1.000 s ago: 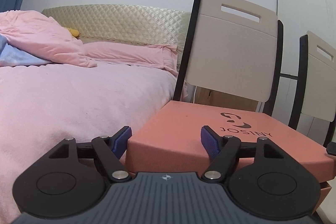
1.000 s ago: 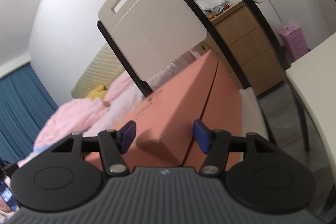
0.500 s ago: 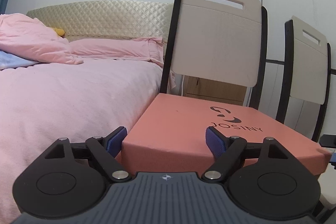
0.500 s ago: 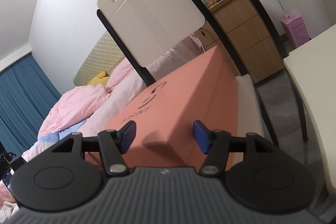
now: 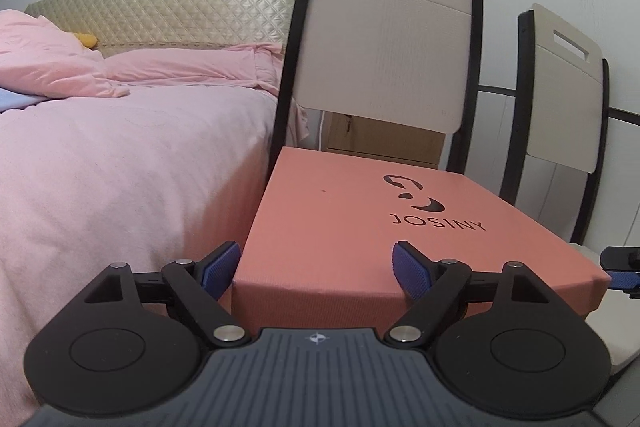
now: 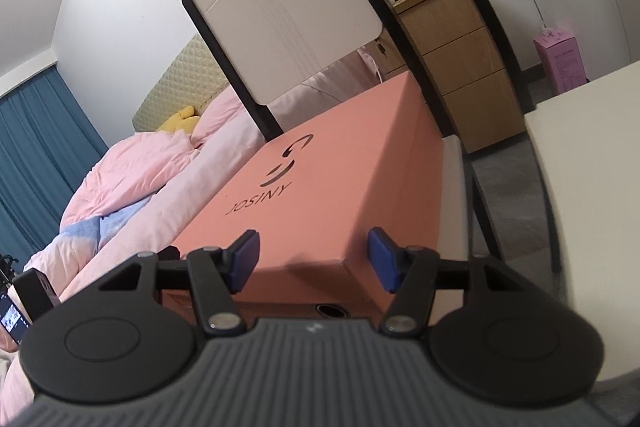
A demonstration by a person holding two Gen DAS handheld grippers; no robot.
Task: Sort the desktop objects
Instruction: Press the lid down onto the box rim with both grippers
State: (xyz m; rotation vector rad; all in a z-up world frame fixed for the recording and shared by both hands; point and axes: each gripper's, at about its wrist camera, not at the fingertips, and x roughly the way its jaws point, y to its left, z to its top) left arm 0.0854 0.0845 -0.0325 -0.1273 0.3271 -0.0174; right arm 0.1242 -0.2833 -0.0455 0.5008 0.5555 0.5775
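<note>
JOSINY shoebox [image 5: 360, 219]: salmon-pink cardboard with a black logo and lettering on top; it lies flat on the pale seat [image 6: 454, 187] of the nearer chair [image 5: 384, 39], lid down on its base.
Box base: in the right wrist view a strip of it shows under the lid's near edge, with a round hole in it.
Left gripper [image 5: 316, 263]: jaws released and standing wide at the box's near left corner. One blue pad [image 5: 220, 269] sits just beside the box's left side; the other hangs over the lid top. Neither pad is seen pressing.
Right gripper [image 6: 314, 259]: jaws parted around the box's near right corner, narrower than the left pair. One pad is over the lid top and the other is off to the box's right side, with no visible squeeze on the cardboard.
Nearer chair: beige backrest with a slot handle and a black frame, upright behind the box.
Second chair [image 5: 564, 83]: same make, standing to the right of the first.
Bed [image 5: 120, 163]: pink bedding close against the chair's left side, with a quilted cream headboard [image 5: 160, 7] behind.
Yellow plush [image 6: 180, 119]: by the pillows at the headboard.
Wooden drawer cabinet [image 6: 460, 67]: behind the chairs, with small clutter on top.
Pink carton [image 6: 560, 63]: on the floor to the cabinet's right.
White table [image 6: 592, 187]: at the right edge of the right wrist view.
Blue curtain [image 6: 36, 147]: at the far left.
</note>
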